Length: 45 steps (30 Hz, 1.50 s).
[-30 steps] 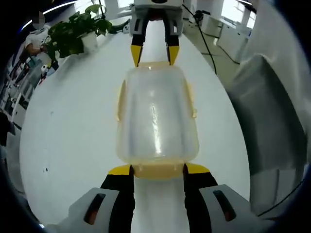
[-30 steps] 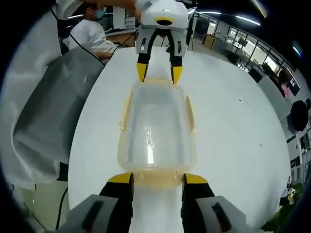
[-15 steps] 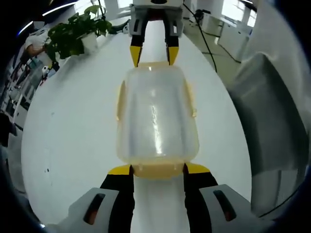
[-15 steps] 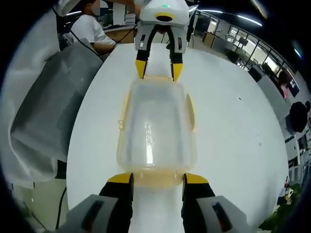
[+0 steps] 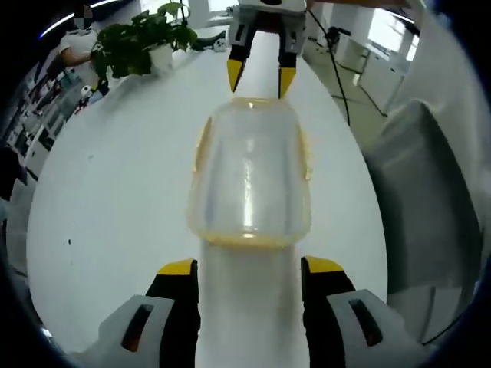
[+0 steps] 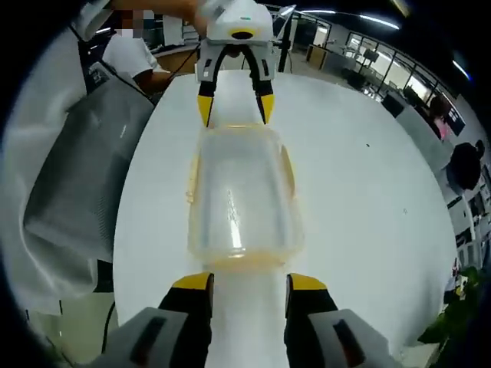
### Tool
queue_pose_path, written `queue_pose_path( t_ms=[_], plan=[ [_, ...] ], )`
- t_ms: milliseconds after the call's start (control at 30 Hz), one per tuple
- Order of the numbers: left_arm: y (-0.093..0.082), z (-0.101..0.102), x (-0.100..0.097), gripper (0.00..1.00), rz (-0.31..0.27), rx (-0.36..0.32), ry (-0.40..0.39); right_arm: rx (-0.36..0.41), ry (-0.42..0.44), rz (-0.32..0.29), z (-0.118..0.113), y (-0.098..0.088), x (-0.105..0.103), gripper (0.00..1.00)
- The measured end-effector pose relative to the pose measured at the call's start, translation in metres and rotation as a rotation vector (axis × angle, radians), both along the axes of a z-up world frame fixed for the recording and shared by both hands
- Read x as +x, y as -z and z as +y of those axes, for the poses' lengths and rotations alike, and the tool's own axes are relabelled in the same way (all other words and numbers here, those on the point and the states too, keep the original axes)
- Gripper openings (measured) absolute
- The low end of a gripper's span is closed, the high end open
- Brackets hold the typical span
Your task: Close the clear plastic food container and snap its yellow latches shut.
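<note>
Two hand-held grippers face each other across a clear plastic food container (image 5: pixel 250 175) lying on a white surface (image 5: pixel 115 199). In the left gripper view, the left gripper (image 5: pixel 249 268) stands with its yellow-tipped jaws set wide, a little wider than the container's near end, and apart from it; nothing is between them. At the far end the right gripper (image 5: pixel 261 74) has its jaws spread, the tips just at the container's rim, though contact cannot be told.

The right gripper view gives the mirror of this: the right gripper (image 6: pixel 248 282) has its jaws parted and bare, just short of the container's (image 6: pixel 240 193) near end, with the left gripper (image 6: pixel 232 107) at the far end.

The container lies flat with its lid on, its long axis running straight from one gripper to the other. Yellow latches (image 5: pixel 304 153) show along both long sides and at the near end. A potted plant (image 5: pixel 146 42) stands at the surface's far edge.
</note>
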<state>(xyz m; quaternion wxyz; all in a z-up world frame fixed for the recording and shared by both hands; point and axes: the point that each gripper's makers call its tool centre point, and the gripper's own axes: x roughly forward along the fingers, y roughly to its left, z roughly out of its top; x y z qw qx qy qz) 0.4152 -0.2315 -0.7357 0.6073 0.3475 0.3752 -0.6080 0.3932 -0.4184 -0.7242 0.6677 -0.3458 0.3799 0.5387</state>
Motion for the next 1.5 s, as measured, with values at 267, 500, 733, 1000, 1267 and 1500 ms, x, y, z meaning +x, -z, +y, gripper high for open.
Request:
queue_pose_path(
  t_ms=[267, 500, 733, 1000, 1267, 1500],
  plan=[
    [-0.006, -0.007, -0.002, 0.49, 0.082, -0.069, -0.115, 0.066, 0.109, 0.037, 0.012, -0.010, -0.003, 0.36],
    [-0.005, -0.007, -0.001, 0.46, 0.148, -0.103, -0.262, 0.119, 0.244, 0.086, 0.017, -0.009, 0.000, 0.33],
    [-0.010, -0.015, 0.000, 0.45, 0.309, -0.158, -0.500, 0.196, 0.532, 0.223, 0.018, -0.009, 0.008, 0.26],
    [-0.006, -0.016, 0.006, 0.44, 0.395, -0.182, -0.744, 0.177, 0.752, 0.222, 0.003, 0.003, 0.019, 0.38],
    [0.000, -0.029, -0.004, 0.42, 0.405, -0.188, -0.779, 0.195, 0.791, 0.274, 0.015, 0.009, 0.012, 0.38],
    [0.001, -0.028, 0.000, 0.39, 0.352, -0.174, -0.807, 0.192, 0.799, 0.274, 0.025, 0.010, 0.012, 0.32]
  ],
)
